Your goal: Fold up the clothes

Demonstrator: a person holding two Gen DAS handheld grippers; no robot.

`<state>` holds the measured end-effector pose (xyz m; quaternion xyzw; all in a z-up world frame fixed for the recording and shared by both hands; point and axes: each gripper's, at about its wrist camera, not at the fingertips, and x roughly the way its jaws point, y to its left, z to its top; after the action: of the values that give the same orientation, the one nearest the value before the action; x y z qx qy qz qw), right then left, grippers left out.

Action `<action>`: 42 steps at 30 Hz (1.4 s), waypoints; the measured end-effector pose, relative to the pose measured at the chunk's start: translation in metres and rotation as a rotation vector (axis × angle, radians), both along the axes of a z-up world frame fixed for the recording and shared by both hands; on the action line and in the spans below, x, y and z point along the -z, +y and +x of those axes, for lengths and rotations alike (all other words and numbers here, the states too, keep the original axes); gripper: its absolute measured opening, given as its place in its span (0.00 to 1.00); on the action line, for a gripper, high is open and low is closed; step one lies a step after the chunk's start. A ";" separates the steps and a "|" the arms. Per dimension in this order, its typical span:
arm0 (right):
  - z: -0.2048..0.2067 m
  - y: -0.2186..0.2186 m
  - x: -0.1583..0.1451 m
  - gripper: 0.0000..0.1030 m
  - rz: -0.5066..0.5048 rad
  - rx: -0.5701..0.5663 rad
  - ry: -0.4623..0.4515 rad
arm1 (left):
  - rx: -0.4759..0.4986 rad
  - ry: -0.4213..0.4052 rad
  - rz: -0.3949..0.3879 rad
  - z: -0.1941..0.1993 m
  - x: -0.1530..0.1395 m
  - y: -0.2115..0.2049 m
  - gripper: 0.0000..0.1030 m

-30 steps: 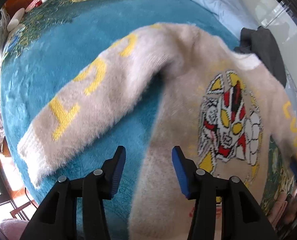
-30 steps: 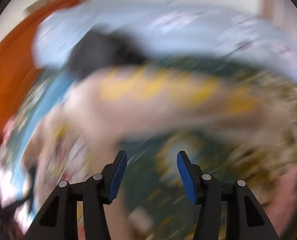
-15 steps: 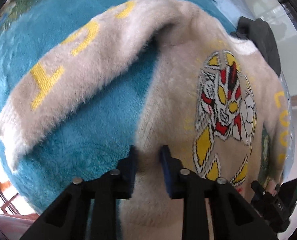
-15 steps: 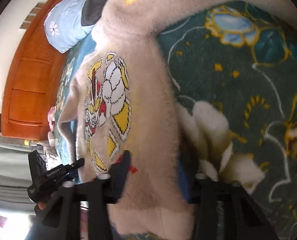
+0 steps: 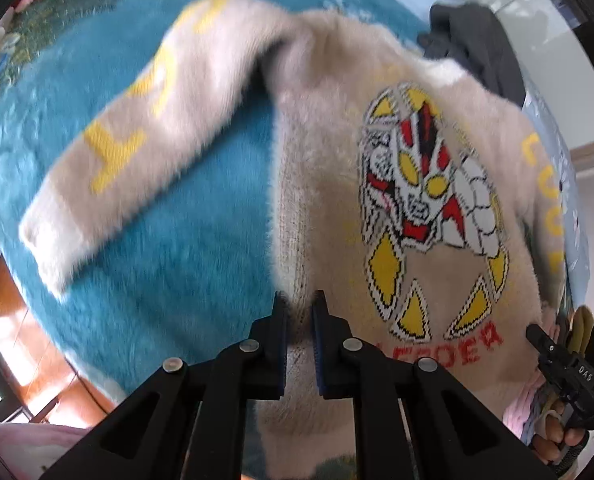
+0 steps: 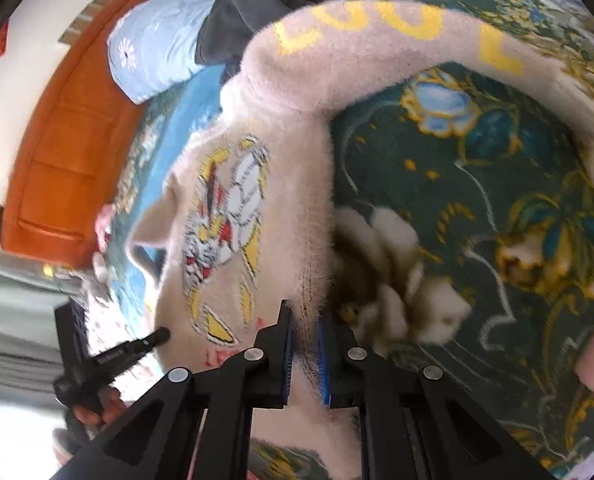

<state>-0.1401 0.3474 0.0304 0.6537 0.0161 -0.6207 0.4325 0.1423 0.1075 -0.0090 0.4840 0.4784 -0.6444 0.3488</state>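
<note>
On the left wrist view, you are clamping your left gripper on the sweater at its left bottom edge, probably to lift the hem for a fold; it is lying face up on the blue blanket, one sleeve showing a yellow "T". On the right wrist view, your right gripper is pinching the opposite bottom edge, the sleeve reading "COOL".

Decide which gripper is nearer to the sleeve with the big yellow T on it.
Left. The left gripper pinches the sweater at its hem corner on that sleeve's side. The right gripper pinches the opposite hem corner, across the body.
</note>
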 end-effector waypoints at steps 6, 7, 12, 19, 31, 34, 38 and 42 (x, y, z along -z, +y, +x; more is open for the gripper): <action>-0.003 0.014 0.028 0.14 0.049 0.067 -0.077 | -0.068 0.025 -0.026 0.017 -0.017 -0.004 0.14; -0.005 0.015 0.027 0.14 0.047 0.075 -0.081 | -0.079 0.031 -0.036 0.019 -0.021 -0.005 0.15; -0.012 0.022 -0.018 0.18 -0.025 0.090 0.023 | -0.153 0.149 -0.141 0.024 -0.067 0.010 0.37; -0.026 0.044 -0.076 0.22 -0.116 0.170 0.127 | -0.155 0.270 -0.220 -0.038 -0.102 0.026 0.44; -0.073 0.076 -0.117 0.38 -0.064 0.231 0.307 | -0.020 0.275 -0.277 -0.134 -0.110 0.050 0.46; -0.088 0.062 -0.109 0.50 0.002 0.202 0.348 | 0.010 0.249 -0.266 -0.146 -0.095 0.048 0.46; -0.118 0.030 -0.081 0.54 0.174 0.149 0.397 | 0.047 0.217 -0.252 -0.162 -0.076 0.045 0.46; -0.138 -0.004 -0.041 0.54 0.332 0.066 0.409 | 0.026 0.201 -0.229 -0.159 -0.062 0.034 0.47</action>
<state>-0.2778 0.3429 0.0717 0.5768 0.1833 -0.7427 0.2865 -0.0168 0.1418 0.0532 0.3804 0.4281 -0.7442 0.3439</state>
